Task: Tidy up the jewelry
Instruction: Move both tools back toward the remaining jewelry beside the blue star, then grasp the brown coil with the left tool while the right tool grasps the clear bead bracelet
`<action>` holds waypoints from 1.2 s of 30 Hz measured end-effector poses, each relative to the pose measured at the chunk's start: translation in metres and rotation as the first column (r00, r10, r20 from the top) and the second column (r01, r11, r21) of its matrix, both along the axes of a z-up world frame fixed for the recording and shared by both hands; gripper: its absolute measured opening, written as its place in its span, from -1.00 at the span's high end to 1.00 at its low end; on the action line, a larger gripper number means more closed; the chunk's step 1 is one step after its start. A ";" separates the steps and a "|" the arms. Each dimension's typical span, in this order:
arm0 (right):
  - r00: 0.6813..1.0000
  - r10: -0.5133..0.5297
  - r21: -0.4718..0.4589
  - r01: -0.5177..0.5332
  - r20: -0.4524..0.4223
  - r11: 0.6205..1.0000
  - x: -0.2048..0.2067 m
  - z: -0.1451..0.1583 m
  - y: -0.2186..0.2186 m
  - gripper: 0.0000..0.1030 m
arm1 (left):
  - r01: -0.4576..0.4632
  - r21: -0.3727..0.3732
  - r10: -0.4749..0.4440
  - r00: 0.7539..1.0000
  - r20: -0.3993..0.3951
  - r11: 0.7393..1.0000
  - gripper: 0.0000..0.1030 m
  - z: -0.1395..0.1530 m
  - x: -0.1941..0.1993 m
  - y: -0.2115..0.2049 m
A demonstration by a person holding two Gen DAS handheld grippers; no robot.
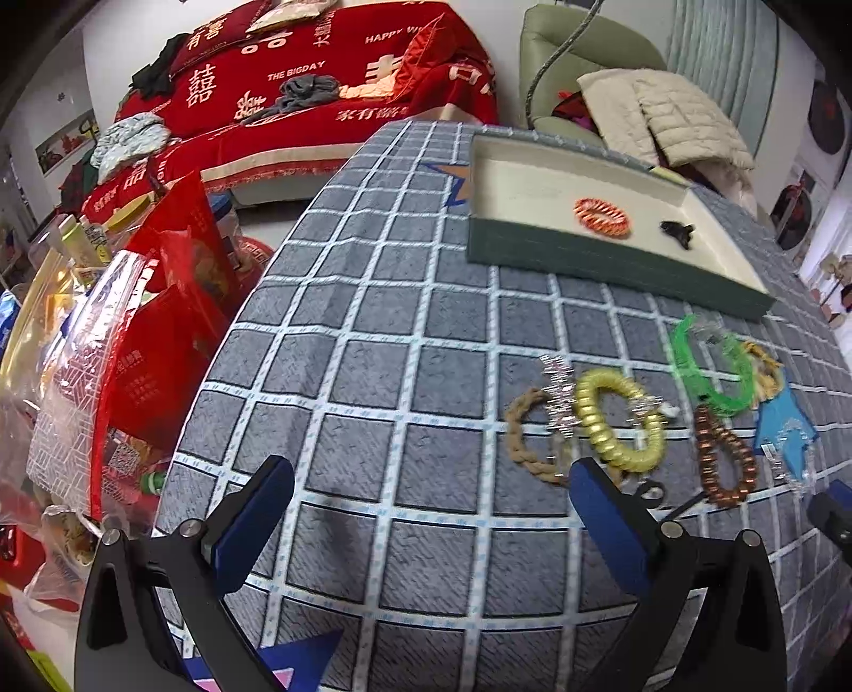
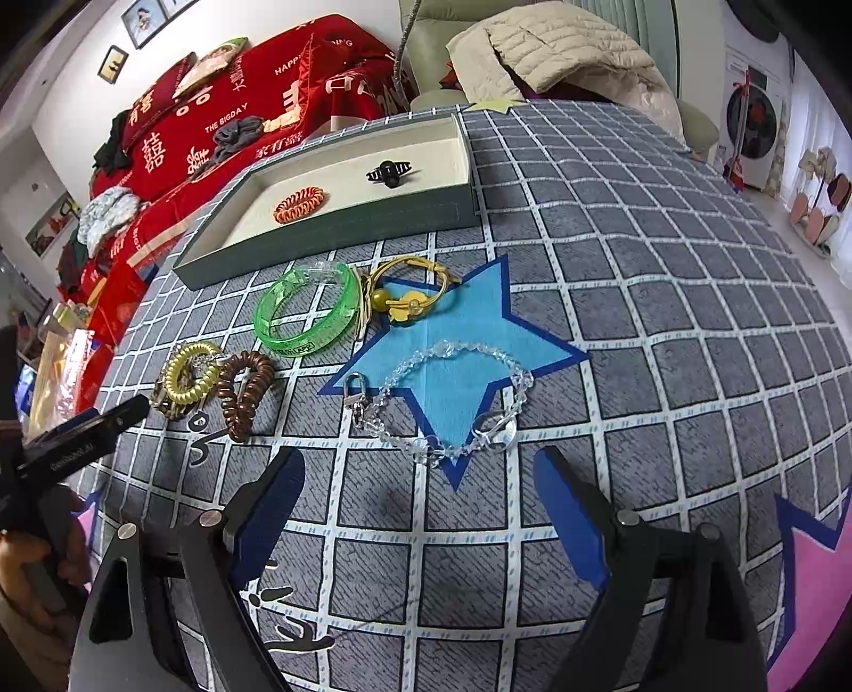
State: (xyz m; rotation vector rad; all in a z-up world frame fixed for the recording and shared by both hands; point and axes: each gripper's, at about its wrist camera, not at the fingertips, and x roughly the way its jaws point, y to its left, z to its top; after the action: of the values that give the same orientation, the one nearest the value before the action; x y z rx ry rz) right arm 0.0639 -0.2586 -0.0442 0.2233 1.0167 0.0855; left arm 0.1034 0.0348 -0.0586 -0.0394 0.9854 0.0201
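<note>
1. Covering the table, a grey checked cloth [image 2: 612, 255] with white grid lines and a light-blue star [image 2: 458, 340] carries the loose jewelry.
2. A green-walled tray [image 2: 341, 223] with a cream floor sits at the cloth's far side; an orange coil tie [image 2: 300, 204] and a black claw clip [image 2: 388, 171] lie inside it, apart.
3. In front of the tray lie a green bangle [image 2: 306, 314], a yellow cord bracelet [image 2: 410, 298], a clear bead chain [image 2: 452, 404] across the star, and a yellow coil tie [image 2: 191, 372] touching a brown coil tie [image 2: 242, 394].
4. The right gripper [image 2: 420, 505] hangs just short of the bead chain, fingers spread wide, nothing between them.
5. The left gripper [image 1: 431, 505] hovers over bare cloth, fingers likewise spread and empty, beside a tan braided bracelet [image 1: 524, 442].
6. Behind the table stand a sofa under a red cover [image 2: 223, 106] and a beige quilted jacket [image 2: 554, 48].
</note>
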 end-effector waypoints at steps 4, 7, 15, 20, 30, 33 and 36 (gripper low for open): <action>1.000 0.003 -0.013 -0.003 0.002 1.000 0.002 0.000 0.000 -0.74 | 0.058 -0.008 -0.058 0.998 0.012 0.998 -1.00 0.005 -0.004 -0.014; 1.000 0.006 -0.019 -0.006 0.000 1.000 0.002 0.000 0.002 -0.74 | 0.112 -0.010 -0.111 0.994 0.022 0.994 -1.00 0.009 -0.006 -0.031; 1.000 0.023 -0.090 -0.021 0.015 0.996 0.007 0.001 0.004 -0.50 | 0.220 -0.030 -0.219 0.975 0.042 0.975 -1.00 0.017 -0.020 -0.074; 1.000 -0.023 -0.090 0.024 0.009 0.996 0.012 0.000 -0.016 -0.41 | 0.294 -0.011 -0.293 0.955 0.050 0.956 -1.00 0.020 -0.025 -0.104; 1.000 -0.019 -0.082 0.018 -0.014 0.996 0.019 -0.009 -0.028 0.07 | 0.367 0.032 -0.369 0.928 0.052 0.929 -0.72 0.013 -0.023 -0.143; 1.000 -0.008 -0.105 0.008 -0.006 0.994 0.020 -0.010 -0.023 0.09 | 0.383 0.034 -0.384 0.923 0.030 0.923 -0.51 0.006 -0.023 -0.148; 1.000 0.021 -0.171 -0.021 -0.001 0.985 0.020 -0.012 -0.014 0.10 | 0.400 0.042 -0.401 0.916 0.021 0.916 -0.41 0.001 -0.025 -0.153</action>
State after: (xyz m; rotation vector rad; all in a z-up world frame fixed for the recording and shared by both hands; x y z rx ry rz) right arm 0.0841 -0.2722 -0.0558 0.0559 1.0200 0.0168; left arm 0.0783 -0.1180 -0.0574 0.1977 0.9480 -0.3394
